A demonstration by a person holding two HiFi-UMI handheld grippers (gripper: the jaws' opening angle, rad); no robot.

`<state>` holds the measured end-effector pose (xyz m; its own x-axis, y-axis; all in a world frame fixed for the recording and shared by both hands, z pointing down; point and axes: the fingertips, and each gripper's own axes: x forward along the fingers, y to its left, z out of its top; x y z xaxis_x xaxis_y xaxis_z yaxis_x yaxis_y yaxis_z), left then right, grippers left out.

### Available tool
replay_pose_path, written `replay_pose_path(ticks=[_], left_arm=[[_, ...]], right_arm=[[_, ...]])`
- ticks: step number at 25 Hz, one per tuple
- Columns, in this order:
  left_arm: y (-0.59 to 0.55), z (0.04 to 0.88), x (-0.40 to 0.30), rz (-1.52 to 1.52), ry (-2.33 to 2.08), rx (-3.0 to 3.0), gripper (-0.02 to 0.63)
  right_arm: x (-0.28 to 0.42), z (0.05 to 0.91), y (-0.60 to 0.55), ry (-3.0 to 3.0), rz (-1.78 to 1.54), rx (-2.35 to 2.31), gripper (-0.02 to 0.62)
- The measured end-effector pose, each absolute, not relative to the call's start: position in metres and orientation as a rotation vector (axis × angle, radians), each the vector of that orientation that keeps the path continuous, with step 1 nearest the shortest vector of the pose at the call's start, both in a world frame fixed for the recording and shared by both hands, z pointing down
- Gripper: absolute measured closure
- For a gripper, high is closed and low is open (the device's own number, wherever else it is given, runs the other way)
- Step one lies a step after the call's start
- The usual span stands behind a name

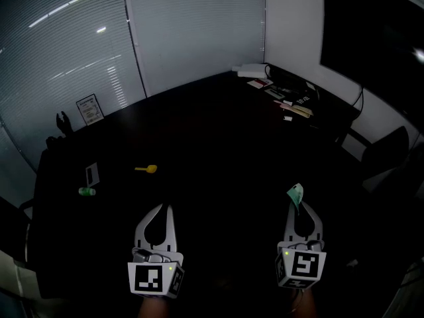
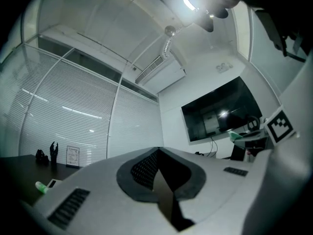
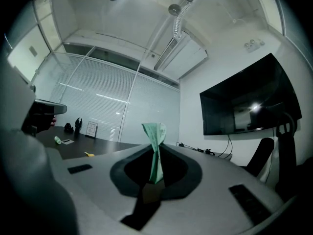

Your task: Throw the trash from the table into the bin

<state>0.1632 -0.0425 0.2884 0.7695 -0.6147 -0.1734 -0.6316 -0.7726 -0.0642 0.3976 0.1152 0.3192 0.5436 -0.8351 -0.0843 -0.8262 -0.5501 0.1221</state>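
Far left on the desk lie a green scrap and a yellow one; the left gripper has its fingers closed on nothing; the right gripper pinches a green paper wrapper between its fingers, held in the air; it looks light, limp and crumply, so a firm pinch at its twisted waist seems best.

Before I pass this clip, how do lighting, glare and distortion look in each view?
Head view: very dim, the black table swallows detail, fisheye bends the blinds. Left gripper view: lamp glare blows out the top, edges vignetted. Right gripper view: even light, green scrap sharp, a bright reflection on the TV.
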Motion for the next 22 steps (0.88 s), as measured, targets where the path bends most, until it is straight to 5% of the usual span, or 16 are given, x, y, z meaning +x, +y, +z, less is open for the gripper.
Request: replay_pose_path(ticks=[22], left_arm=[[-0.021, 0.367, 0.203, 0.063, 1.028, -2.867, 0.609]], right_arm=[[0.435, 0.479, 0.139, -1.450, 0.162, 2.638, 0.572]])
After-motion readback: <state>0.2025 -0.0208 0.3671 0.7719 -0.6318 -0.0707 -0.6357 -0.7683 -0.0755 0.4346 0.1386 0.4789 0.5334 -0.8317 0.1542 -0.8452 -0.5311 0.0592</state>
